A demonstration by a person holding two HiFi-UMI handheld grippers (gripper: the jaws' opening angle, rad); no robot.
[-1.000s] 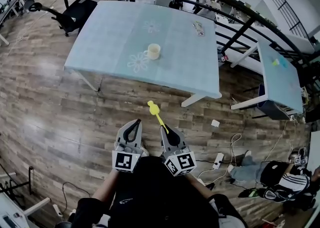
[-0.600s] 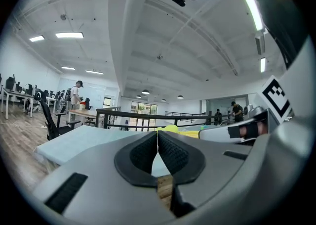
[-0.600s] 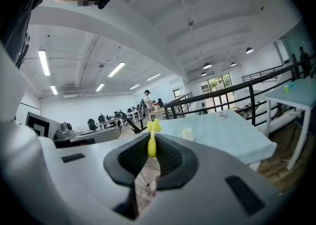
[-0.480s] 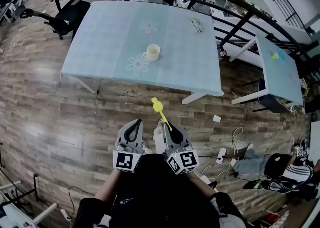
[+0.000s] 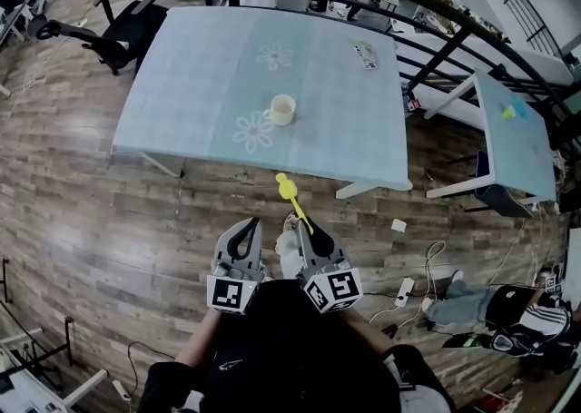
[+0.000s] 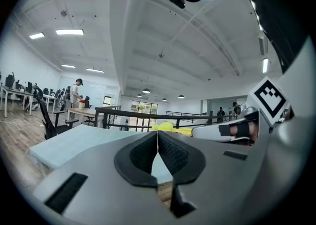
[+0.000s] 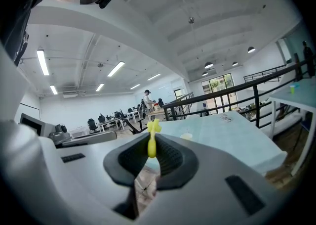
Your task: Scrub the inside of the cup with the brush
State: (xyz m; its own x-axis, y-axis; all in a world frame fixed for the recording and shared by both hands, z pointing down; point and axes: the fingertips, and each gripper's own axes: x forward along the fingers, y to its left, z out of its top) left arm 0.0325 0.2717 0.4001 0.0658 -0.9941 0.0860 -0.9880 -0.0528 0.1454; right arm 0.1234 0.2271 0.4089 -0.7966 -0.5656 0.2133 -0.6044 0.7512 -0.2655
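Right gripper (image 5: pixel 306 240) clamps slim yellow plastic brush (image 5: pixel 290 195); left gripper (image 5: pixel 241 237) shut, empty. Cream ceramic cup (image 5: pixel 282 110) at 12 o'clock now nearer: approach only, no scrubbing.

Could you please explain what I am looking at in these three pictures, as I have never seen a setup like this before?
There is no robot here: a person holds a two-jaw gripper in each hand. The wide picture comes from a camera on the person's head, looking down. The other two come from cameras riding on each gripper, looking along its jaws. The left gripper is shut and empty. The right gripper is shut on a yellow brush, its head pointing forward. Ahead stands a pale blue table with a cream cup on it and a small flat item near its far edge. Both grippers are over the wooden floor, short of the table.
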